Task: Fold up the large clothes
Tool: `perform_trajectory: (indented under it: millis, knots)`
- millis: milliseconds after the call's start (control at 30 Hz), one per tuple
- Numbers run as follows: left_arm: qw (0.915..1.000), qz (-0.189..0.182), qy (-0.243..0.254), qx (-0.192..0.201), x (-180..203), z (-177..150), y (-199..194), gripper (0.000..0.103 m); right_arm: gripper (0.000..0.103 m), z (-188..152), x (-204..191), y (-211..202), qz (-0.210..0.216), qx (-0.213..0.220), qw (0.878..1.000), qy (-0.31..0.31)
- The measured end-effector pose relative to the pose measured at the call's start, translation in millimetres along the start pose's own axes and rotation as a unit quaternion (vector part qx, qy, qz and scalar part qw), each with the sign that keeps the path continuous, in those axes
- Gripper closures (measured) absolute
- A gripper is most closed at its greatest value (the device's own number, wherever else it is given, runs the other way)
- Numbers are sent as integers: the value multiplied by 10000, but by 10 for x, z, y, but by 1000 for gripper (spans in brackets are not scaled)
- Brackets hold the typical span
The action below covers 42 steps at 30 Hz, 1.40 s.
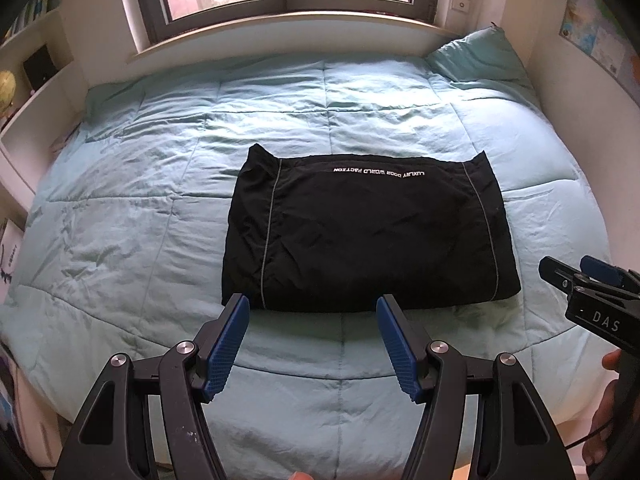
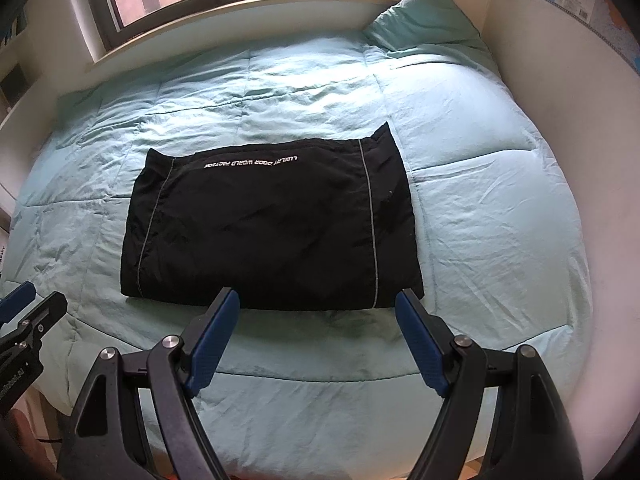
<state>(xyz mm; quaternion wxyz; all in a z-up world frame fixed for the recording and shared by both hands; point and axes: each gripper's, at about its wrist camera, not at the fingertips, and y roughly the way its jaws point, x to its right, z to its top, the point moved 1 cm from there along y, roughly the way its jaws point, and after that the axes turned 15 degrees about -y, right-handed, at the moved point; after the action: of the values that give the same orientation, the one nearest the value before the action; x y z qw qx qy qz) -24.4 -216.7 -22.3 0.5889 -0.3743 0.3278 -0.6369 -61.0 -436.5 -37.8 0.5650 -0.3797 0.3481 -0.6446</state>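
Observation:
A black garment [image 1: 368, 232] with grey piping and white lettering lies folded into a flat rectangle on the light blue quilt [image 1: 140, 208]; it also shows in the right wrist view [image 2: 268, 224]. My left gripper [image 1: 312, 304] is open and empty, its tips just short of the garment's near edge, left half. My right gripper [image 2: 318, 298] is open and empty at the near edge, right half. The right gripper also shows at the right edge of the left wrist view [image 1: 576, 272]. The left gripper shows at the left edge of the right wrist view [image 2: 28, 304].
The quilt [image 2: 480, 220] covers the whole bed. A blue pillow [image 1: 476, 56] lies at the far right corner under the window sill [image 1: 280, 28]. A white wall [image 2: 560, 100] borders the right side. Shelves [image 1: 36, 80] stand on the left.

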Motion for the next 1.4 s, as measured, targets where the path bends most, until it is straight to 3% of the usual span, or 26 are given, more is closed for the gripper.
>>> perform_trajectory:
  millis: [1200,1400]
  knots:
    - [9993,116,77,-345,114,-152,222,35,21,-170,1,96,44,-214,9997,68]
    - [9995,216,106,-189,133,-168,182,35,21,-181,7,93,47,-204,9998,28]
